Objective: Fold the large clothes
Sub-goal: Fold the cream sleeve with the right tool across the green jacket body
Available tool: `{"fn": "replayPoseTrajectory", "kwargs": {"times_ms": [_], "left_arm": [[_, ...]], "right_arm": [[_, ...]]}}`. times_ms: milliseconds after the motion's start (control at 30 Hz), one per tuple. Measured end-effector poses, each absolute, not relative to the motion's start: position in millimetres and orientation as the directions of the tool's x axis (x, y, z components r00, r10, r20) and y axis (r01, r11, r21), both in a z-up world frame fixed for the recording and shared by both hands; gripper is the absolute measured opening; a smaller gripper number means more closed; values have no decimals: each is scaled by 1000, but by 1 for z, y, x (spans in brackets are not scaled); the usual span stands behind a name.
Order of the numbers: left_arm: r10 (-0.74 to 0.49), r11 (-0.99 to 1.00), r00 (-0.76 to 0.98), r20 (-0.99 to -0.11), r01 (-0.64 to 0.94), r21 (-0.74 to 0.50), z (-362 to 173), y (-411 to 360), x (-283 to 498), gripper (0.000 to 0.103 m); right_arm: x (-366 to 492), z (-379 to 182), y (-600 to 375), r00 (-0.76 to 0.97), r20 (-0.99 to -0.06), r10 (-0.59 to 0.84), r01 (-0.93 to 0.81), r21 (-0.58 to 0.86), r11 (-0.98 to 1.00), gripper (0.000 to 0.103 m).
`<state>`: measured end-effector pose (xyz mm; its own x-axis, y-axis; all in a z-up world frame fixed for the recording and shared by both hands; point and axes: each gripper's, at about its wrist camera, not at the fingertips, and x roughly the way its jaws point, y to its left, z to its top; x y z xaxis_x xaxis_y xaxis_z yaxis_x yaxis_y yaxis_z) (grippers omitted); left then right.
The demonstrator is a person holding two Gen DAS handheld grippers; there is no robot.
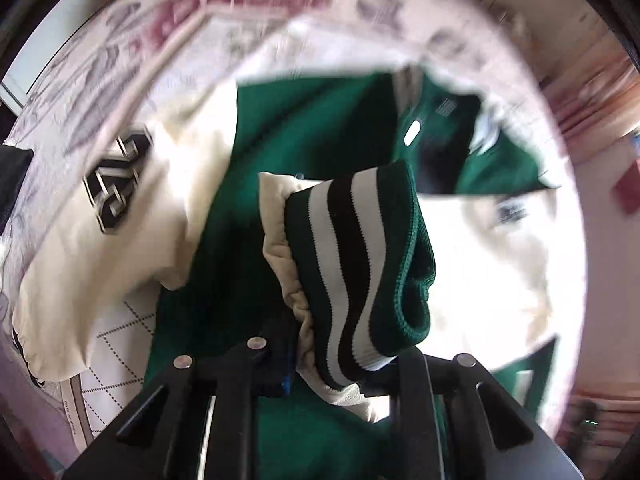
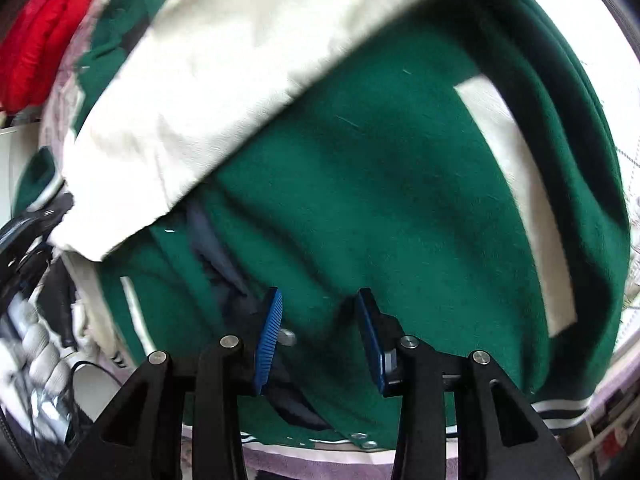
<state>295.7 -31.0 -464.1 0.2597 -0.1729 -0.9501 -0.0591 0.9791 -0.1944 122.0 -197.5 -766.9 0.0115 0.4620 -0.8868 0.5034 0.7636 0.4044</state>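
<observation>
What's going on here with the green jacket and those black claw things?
A person is folding a green and cream varsity jacket laid on a patterned bedspread, using a two-finger gripper in each hand. The left gripper is clamped on the striped cuff of a cream sleeve, holding it above the jacket's green body. The right gripper hovers open over the green front, holding nothing. A red garment lies off to the side.

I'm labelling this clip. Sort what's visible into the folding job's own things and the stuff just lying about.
Job:
- green varsity jacket
- its cream sleeve
- striped cuff, clamped in the left gripper
- right gripper, open above the jacket body

Lying about:
- red garment
- patterned bedcover
- grey cables
</observation>
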Motion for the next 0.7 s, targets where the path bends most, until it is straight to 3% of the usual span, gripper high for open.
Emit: {"fn": "replayPoseTrajectory", "kwargs": {"times_ms": [233, 300, 367, 467, 533, 700], "left_arm": [[-276, 950, 368, -888, -36, -310, -381, -28, 292, 18], [-272, 950, 385, -882, -37, -309, -376, -25, 297, 18], [-256, 954, 392, -884, -45, -297, -375, -21, 299, 18], [-249, 952, 381, -890, -73, -298, -385, -14, 298, 18], [-235, 954, 367, -900, -91, -286, -402, -7, 299, 18], [-124, 980, 203, -971, -128, -152, -499, 11, 298, 23]], "right_arm": [[164, -776, -98, 96, -584, 806, 336, 781, 526, 41], [176, -786, -86, 98, -702, 705, 314, 694, 648, 41], [184, -791, -93, 119, -856, 504, 346, 511, 787, 39], [176, -783, -123, 187, -896, 402, 461, 441, 770, 39], [165, -779, -132, 169, -892, 419, 468, 447, 762, 39], [135, -767, -130, 55, -911, 409, 419, 393, 818, 39]]}}
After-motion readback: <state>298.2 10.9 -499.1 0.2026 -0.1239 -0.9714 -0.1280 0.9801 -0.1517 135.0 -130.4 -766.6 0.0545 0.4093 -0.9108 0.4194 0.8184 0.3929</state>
